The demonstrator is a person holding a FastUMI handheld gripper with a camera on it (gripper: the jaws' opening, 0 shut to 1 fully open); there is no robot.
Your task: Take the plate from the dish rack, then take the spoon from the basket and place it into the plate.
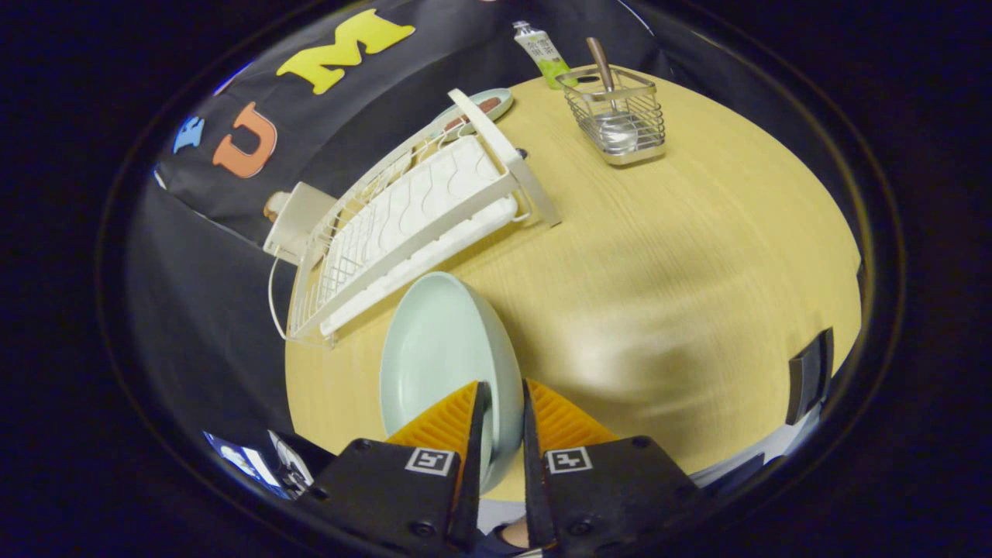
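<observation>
A staged kitchen booth: dish rack (pixel 403 225) and wire basket (pixel 616 116) on a wooden table (pixel 697 271), black cloth behind.

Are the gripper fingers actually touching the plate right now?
Touching. In the gripper view the gripper has both fingers closed on the rim of the plate, one on each face.

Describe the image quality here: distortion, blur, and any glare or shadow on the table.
Gripper view: strong fisheye bending curves the table edge and the dish rack; the wood grain ahead of the fingers smears with motion blur, while the plate clamped in the gripper stays sharp; soft shadow bands cross the tabletop; the spoon in the basket shows a bright glint.
</observation>
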